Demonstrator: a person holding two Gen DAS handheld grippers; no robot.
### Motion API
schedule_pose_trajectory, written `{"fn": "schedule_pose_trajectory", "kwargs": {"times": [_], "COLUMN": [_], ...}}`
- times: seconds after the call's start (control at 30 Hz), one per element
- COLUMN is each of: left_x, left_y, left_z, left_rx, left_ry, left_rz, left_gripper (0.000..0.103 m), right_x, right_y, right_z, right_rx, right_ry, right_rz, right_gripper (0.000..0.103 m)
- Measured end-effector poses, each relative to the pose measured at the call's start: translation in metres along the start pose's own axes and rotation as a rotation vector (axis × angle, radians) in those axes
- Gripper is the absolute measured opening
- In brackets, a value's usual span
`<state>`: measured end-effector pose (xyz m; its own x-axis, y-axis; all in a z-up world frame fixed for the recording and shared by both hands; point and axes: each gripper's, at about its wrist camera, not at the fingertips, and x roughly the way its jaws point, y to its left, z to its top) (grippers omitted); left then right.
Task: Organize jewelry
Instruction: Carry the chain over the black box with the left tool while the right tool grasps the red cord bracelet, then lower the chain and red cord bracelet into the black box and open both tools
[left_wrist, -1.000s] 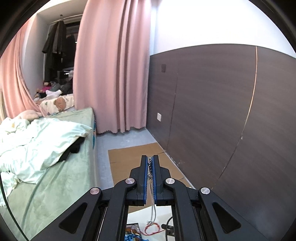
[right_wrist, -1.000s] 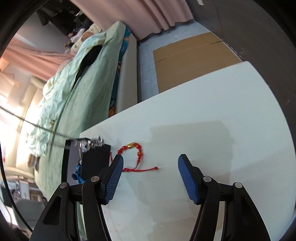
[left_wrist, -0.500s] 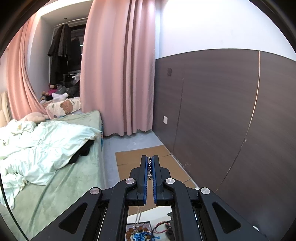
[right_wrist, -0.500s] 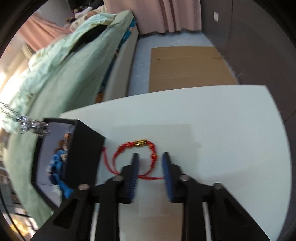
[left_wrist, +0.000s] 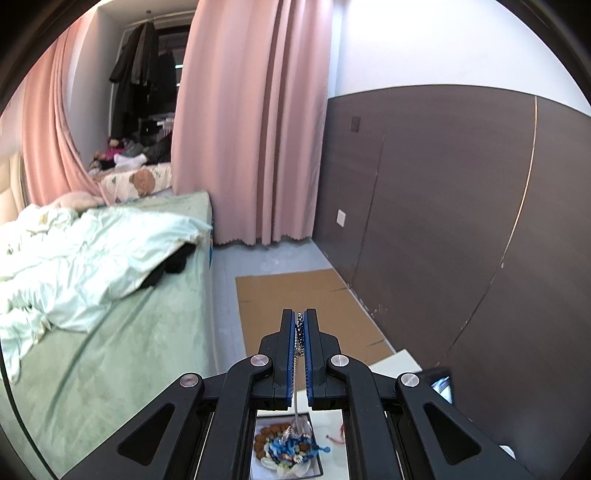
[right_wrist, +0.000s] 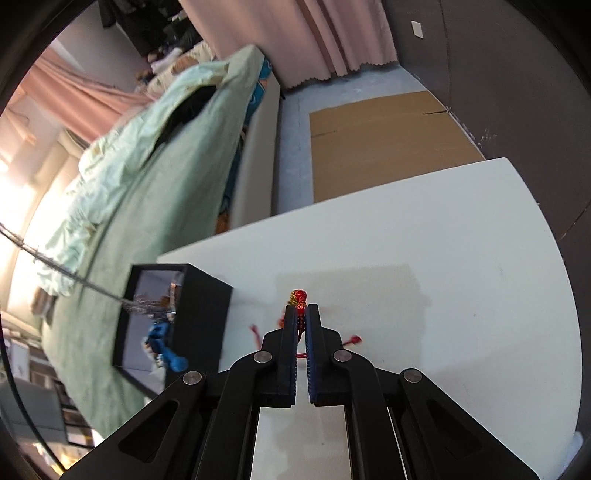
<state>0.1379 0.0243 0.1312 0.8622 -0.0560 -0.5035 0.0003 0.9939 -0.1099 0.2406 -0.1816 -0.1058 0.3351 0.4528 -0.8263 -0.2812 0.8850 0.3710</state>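
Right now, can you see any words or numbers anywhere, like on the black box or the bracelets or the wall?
No words or numbers can be read anywhere.
black box: plain sides, no label.
red bracelet: its gold bead shows a pattern, too small to tell if it is writing.
silver chain: no tag.
wall plate: blank.
cardboard sheet: no print showing.

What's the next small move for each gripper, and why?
Probably lower the left gripper further: its silver chain hangs into the black box. The right gripper, shut on the red bracelet, can then lift it off the table towards the box.
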Motion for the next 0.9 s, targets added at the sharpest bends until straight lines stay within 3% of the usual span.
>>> {"fn": "schedule_pose_trajectory", "kwargs": {"times": [0.37, 0.63, 0.9], "left_x": [0.038, 0.07, 0.085], "left_y": [0.014, 0.028, 0.038], "left_z": [-0.069, -0.116, -0.122], "left_rx": [-0.118, -0.236, -0.281], "left_ry": [0.116, 0.184, 0.215], "left_rz": [-0.055, -0.111, -0.149], "left_gripper": [0.004, 0.004, 0.006], "right_x": [-0.036, -0.048, -0.049], "right_y": [0.01, 0.022, 0.034], "right_z": [-0.002, -0.008, -0.006], "right_rx": [0.035, 0.054, 0.066], "right_ry": [-0.111, -0.155, -0.205], "right_rz": [0.056, 0.166, 0.237], "right_gripper": [0.006, 0.006, 0.006]}}
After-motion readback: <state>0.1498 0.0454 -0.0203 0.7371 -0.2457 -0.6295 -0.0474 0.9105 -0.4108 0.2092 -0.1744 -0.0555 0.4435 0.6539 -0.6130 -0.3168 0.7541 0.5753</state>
